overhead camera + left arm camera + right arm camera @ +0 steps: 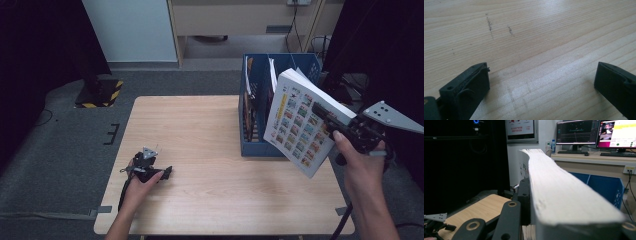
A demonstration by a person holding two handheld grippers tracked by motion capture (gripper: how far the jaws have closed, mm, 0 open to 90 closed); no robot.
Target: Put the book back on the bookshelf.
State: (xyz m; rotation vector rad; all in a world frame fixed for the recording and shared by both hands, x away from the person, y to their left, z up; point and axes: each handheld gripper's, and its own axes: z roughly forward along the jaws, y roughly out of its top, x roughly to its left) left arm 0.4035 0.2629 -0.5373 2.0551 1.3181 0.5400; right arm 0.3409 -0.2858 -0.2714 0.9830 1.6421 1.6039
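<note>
Your right gripper (334, 121) pinches the thick book (300, 120), tilted in the air at three o'clock over the blue file box (260, 145). Your left gripper (162, 172) rests spread on the table (200, 130) at eight o'clock.

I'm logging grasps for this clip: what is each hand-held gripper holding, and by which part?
The right hand-held gripper clamps the thick book across its page edge, above the table. The left hand-held gripper is open, holding nothing.

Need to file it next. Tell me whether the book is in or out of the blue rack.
Out. The book hangs tilted above the blue rack, clamped in the right hand-held gripper.
</note>
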